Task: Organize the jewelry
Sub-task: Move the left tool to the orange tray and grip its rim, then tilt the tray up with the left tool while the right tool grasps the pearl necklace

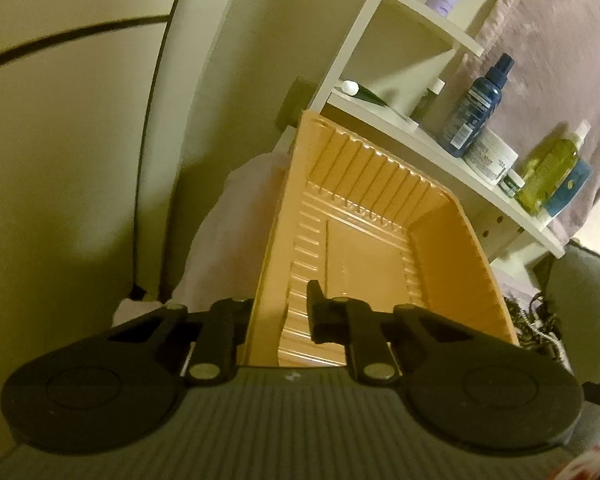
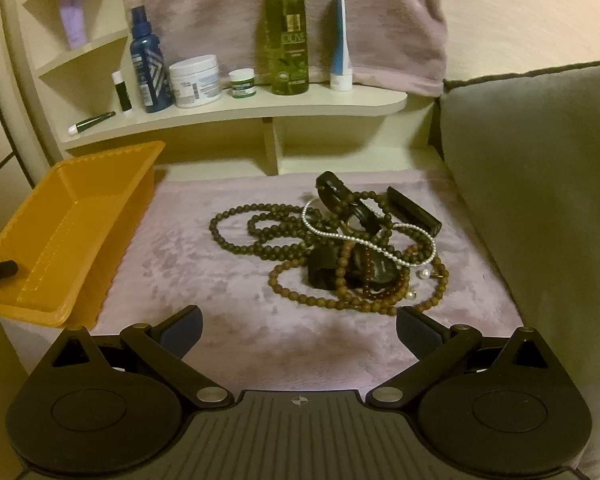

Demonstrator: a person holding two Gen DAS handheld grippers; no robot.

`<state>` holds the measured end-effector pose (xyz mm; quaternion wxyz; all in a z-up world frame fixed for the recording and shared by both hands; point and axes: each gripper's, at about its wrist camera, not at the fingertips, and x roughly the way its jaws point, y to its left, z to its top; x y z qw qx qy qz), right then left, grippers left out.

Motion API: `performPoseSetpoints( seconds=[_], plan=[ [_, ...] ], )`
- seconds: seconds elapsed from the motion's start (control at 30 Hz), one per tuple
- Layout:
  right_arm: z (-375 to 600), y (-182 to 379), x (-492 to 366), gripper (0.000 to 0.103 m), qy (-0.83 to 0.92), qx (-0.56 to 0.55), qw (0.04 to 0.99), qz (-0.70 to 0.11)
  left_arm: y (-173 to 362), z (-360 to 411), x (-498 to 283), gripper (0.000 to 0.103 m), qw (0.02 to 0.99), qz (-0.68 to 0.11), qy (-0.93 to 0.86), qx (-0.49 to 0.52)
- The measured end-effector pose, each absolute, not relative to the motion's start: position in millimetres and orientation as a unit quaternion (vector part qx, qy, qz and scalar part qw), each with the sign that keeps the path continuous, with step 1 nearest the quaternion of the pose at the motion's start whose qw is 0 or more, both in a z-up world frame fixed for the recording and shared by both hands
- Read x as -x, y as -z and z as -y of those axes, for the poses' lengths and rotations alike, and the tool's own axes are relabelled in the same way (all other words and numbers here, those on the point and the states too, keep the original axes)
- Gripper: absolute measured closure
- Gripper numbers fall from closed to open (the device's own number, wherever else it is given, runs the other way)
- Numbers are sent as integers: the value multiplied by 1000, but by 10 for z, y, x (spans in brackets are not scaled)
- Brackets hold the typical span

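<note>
One jewelry heap point(image 2: 340, 248) ahead of right gripper point(image 2: 300, 326)

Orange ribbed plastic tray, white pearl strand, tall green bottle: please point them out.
Orange ribbed plastic tray point(image 2: 80, 216), right wrist view, inner wall.
White pearl strand point(image 2: 374, 244), right wrist view, middle stretch.
Tall green bottle point(image 2: 287, 40), right wrist view, body.

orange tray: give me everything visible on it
The orange tray is a rectangular, thin glossy plastic tub with ribbed walls, a flat rim and a stepped floor. It looks empty. It sits at the left edge of the pink fuzzy cloth, below the white shelf, apart from the jewelry pile. The left tongs are shut on its near wall, one finger inside.
</note>
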<state>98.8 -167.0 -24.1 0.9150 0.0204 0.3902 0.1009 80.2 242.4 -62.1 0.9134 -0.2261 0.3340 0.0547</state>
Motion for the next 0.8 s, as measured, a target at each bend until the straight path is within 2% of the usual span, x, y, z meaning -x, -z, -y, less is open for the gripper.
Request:
performPoseSetpoints(
  seconds=[0.1,0.5,0.8],
  plan=[
    [1701,249,-992,0,-100,-27,917,-386,544,-2357,-815,98,918,-338,-63,197],
    [1874,284,-1013,0,-98,-52,925,-364,154,-1892,-848,99,929,-352,-87,79],
    [2148,409,-1090,0,-86,-60,940,-324,10,-1601,-886,99,929,-351,-108,36]
  ],
)
